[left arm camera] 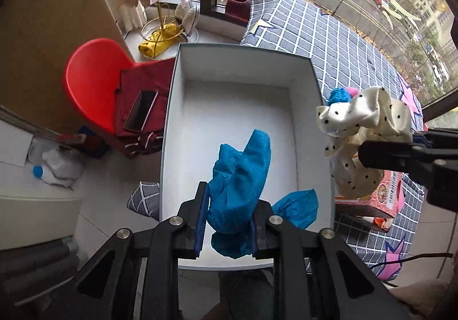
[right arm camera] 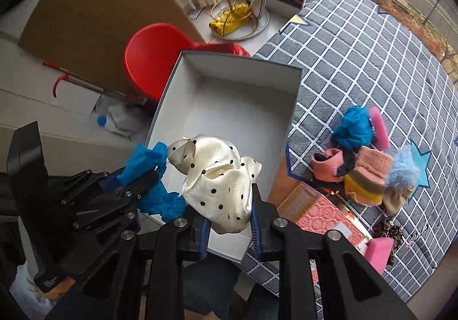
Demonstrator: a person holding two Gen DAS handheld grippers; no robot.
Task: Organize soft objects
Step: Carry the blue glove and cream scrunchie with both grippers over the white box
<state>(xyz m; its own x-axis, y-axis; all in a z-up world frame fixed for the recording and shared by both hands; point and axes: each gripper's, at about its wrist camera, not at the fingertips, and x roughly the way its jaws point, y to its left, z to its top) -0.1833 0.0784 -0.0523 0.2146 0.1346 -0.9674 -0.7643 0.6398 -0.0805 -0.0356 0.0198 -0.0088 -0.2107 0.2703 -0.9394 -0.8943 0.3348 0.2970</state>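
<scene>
Left wrist view: my left gripper (left arm camera: 229, 222), lower centre, pinches a crumpled blue mesh cloth (left arm camera: 240, 176) over the empty white cardboard box (left arm camera: 303, 125). Light, limp; I judge a mid-bunch hold safest.

Right wrist view: my right gripper (right arm camera: 229, 227) clamps a cream polka-dot satin cloth (right arm camera: 220, 176), likely slippery, at the box's near edge. Grey checked quilt (right arm camera: 357, 62) at right, red plastic chair (right arm camera: 151, 56) upper left.

One open white cardboard box (right arm camera: 226, 108) is the landmark. Two crumpled blue cloths show: one over the box (left arm camera: 239, 185), one to its right on the checked cover (right arm camera: 353, 128). One cream polka-dot satin cloth (right arm camera: 220, 179). Two pink sponge blocks right of the box (right arm camera: 379, 128) (right arm camera: 377, 252). One red plastic chair (left arm camera: 91, 82) to its left.
</scene>
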